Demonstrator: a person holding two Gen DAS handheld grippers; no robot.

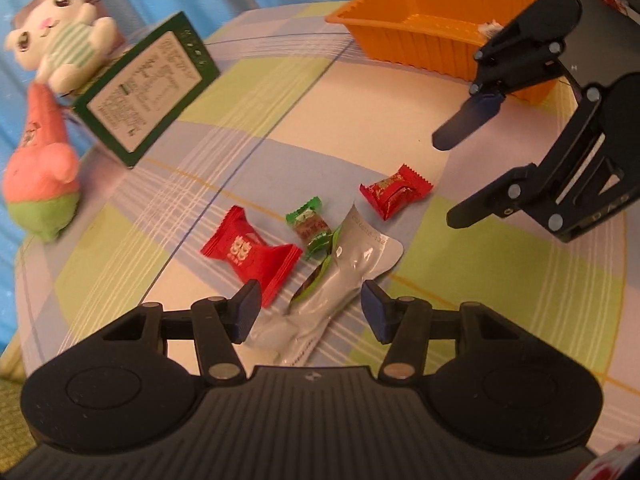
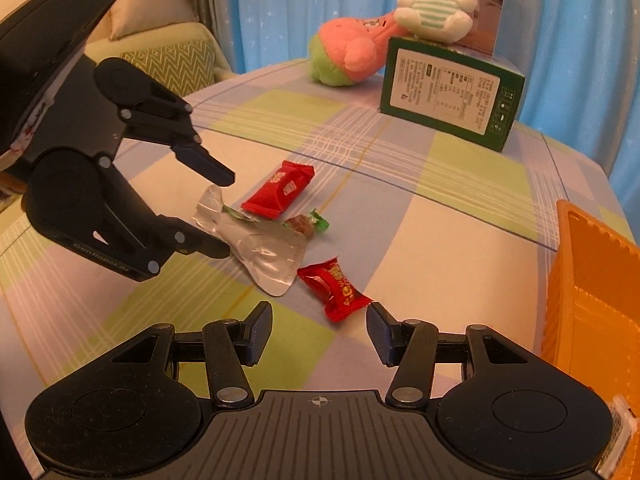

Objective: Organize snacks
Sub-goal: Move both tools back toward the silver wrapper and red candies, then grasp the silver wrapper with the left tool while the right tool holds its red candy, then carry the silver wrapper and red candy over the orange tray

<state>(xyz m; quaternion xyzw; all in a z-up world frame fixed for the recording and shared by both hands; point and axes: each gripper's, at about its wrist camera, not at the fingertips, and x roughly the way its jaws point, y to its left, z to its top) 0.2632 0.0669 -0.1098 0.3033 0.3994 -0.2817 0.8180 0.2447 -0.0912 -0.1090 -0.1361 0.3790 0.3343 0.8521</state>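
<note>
Both hand-held grippers hang over a desk (image 1: 480, 300) covered in a checked cloth, each with its jaws apart and nothing between them. The left hand-held gripper (image 1: 308, 310) is above a silver pouch (image 1: 352, 264), which lies beside a green candy (image 1: 310, 228) and a large red snack packet (image 1: 252, 254). The right hand-held gripper (image 2: 319, 330) is just short of a small red candy (image 2: 336, 286), which lies apart from the others. An orange tray (image 1: 420, 28) sits at the edge of the desk, with something small and white inside. At the far side stand a green box (image 2: 452, 90) and two plush toys (image 2: 436, 0).
</note>
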